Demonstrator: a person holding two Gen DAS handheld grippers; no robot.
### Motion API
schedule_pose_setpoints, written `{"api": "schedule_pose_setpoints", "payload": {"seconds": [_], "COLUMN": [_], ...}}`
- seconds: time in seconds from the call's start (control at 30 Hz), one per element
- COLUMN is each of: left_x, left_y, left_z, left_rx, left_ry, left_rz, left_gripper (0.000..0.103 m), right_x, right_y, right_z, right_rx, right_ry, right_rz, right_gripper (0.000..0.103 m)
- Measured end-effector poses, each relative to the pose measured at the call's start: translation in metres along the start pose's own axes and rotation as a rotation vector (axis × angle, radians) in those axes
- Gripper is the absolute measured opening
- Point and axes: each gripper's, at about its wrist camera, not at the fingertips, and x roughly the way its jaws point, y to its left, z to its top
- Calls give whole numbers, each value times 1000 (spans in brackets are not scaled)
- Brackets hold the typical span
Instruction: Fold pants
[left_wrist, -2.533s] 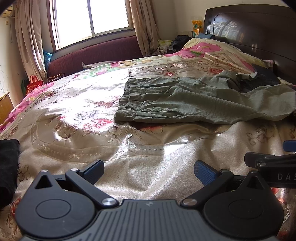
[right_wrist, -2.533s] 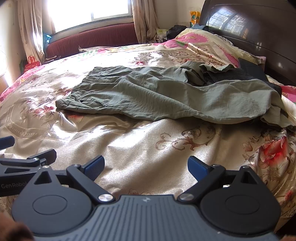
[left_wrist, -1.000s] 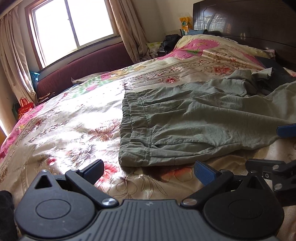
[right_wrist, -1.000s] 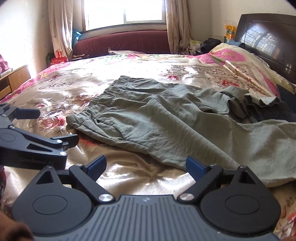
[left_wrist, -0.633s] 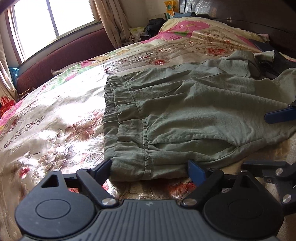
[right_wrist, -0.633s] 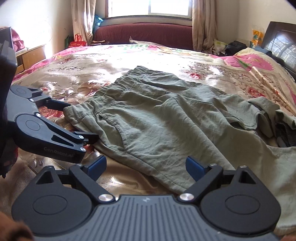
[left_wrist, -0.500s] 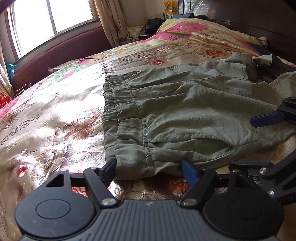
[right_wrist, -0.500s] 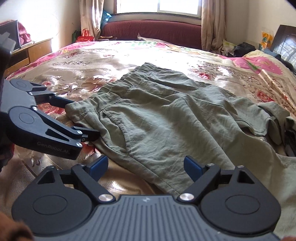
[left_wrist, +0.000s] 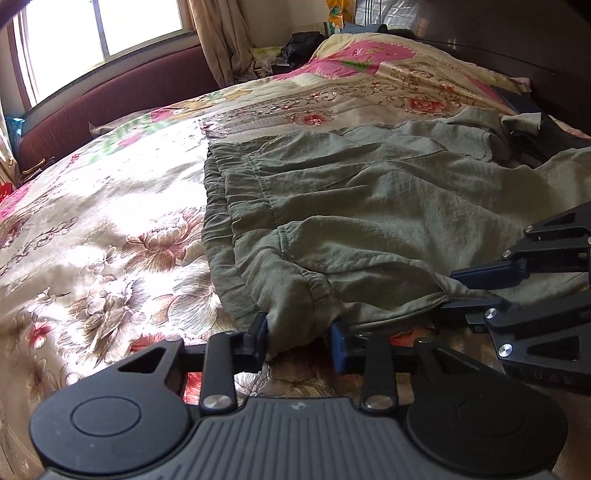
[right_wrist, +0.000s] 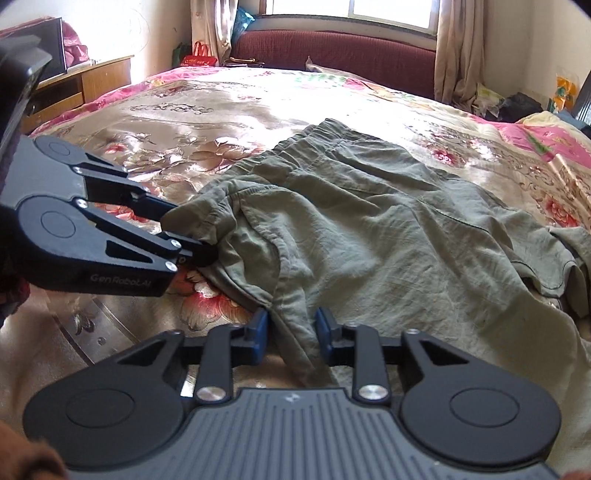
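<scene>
- Left tool: fingers pinched down on the near corner of the waistband, a wad of fabric bunched between the blue pads. I'd grab there because the gathered hem gives something thick to bite.
- Right tool: also closed in on cloth, clamping the near side edge of the pants a bit further down from the waist. From the left camera you can see its fingers nipping that edge.
- Two grips on the same long edge looks like the setup for lifting that side and carrying it over onto the far half, so the legs stack.
- The olive pants lie spread across the floral bedspread, waistband toward the window side, legs trailing off toward the headboard and rumpled there.
- My worry: the far leg ends look crumpled over some dark clothing, so the fold may come out crooked unless that gets smoothed.
</scene>
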Motion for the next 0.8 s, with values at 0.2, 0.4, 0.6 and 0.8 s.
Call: {"api": "schedule_pose_setpoints", "payload": {"seconds": [0.2, 0.4, 0.6, 0.8], "left_x": [-36, -95, -147, -169], "left_y": [19, 56, 89, 88], "left_z": [-20, -69, -130, -152], "left_rx": [-47, -79, -136, -162], "left_ry": [-7, 38, 128, 125], "left_rz": [25, 117, 267, 351], "left_gripper": [39, 39, 39, 46], "right_x": [-13, -21, -32, -38], "right_y": [29, 91, 169, 215], "right_z": [2, 0, 0, 8], "right_rx": [10, -30, -86, -79], "right_ry": [16, 32, 36, 34], "right_rz": [85, 244, 440, 487], "right_gripper": [17, 16, 16, 41]}}
